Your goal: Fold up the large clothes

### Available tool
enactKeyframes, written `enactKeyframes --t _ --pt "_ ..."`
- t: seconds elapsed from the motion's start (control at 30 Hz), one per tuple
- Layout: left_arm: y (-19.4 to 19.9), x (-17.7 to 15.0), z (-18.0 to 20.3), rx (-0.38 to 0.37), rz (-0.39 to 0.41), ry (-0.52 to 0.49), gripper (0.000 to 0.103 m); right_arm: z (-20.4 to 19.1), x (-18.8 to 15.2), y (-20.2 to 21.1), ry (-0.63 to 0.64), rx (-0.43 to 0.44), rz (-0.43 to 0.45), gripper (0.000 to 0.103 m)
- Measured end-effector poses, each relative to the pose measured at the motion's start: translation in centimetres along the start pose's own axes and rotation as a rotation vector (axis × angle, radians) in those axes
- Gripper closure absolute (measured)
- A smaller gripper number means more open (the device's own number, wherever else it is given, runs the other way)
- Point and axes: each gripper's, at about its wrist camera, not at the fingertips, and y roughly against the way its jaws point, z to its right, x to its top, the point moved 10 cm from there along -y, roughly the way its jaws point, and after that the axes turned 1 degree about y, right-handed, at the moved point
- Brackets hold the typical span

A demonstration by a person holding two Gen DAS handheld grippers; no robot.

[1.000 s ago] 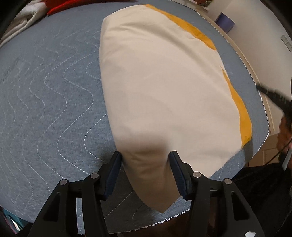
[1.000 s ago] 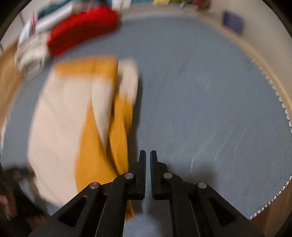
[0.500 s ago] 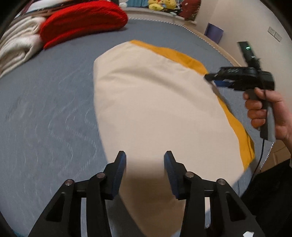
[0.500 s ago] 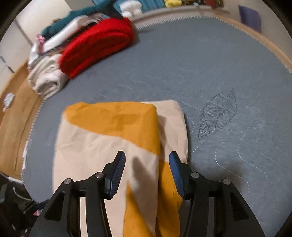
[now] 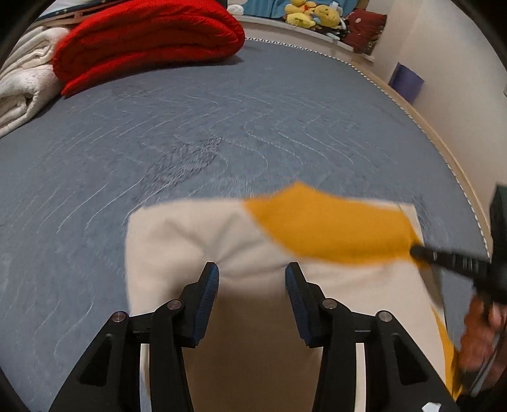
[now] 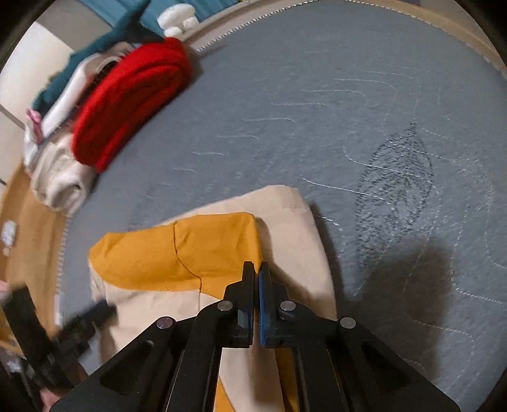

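Note:
A large cream and mustard-yellow garment (image 5: 196, 234) lies on a grey quilted bed cover (image 5: 221, 126). My left gripper (image 5: 252, 275) is open, its jaws hovering over the cream part, which puckers between them. My right gripper (image 6: 256, 269) is shut on the edge of the yellow panel (image 6: 177, 250), which lies folded over the cream cloth (image 6: 294, 228). The right gripper also shows in the left wrist view (image 5: 450, 260), at the yellow panel's (image 5: 332, 228) right end.
A folded red blanket (image 5: 145, 41) and a cream towel (image 5: 22, 88) lie at the bed's far left; they also show in the right wrist view (image 6: 126, 104). Plush toys (image 5: 310, 16) sit on a ledge behind. The bed's edge (image 5: 456, 164) runs along the right.
The right gripper has closed on the yellow edge. The garment now appears folded shorter, its yellow panel lying on top. The left gripper has stayed open and moved with the view.

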Motion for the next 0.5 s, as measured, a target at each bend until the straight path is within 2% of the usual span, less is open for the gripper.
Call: enactKeyframes --t 0.17,0.3,0.37,0.4,0.5 --pt "-2.0 1.6 0.4 0.038 0.004 -0.016 0.057 0.5 -0.4 -2.3 -0.011 -0.062 -0.037 0.101" --pt "-1.9 3.4 -0.4 0.038 -0.021 -0.022 0.06 -0.1 -0.1 -2.5 0.008 -0.068 -0.019 0.1" --pt "0.5 3.9 -1.2 0.025 -0.039 0.035 0.064 -0.5 -0.1 -1.9 0.0 -0.044 -0.016 0.096" --pt "1.9 3.9 -1.3 0.026 -0.028 0.042 0.064 -0.4 -0.3 -1.3 -0.016 -0.034 -0.019 0.087" --pt "7.8 1.0 -0.2 -0.013 -0.013 -0.024 0.062 -0.9 -0.4 1.2 -0.017 0.004 0.003 0.074"
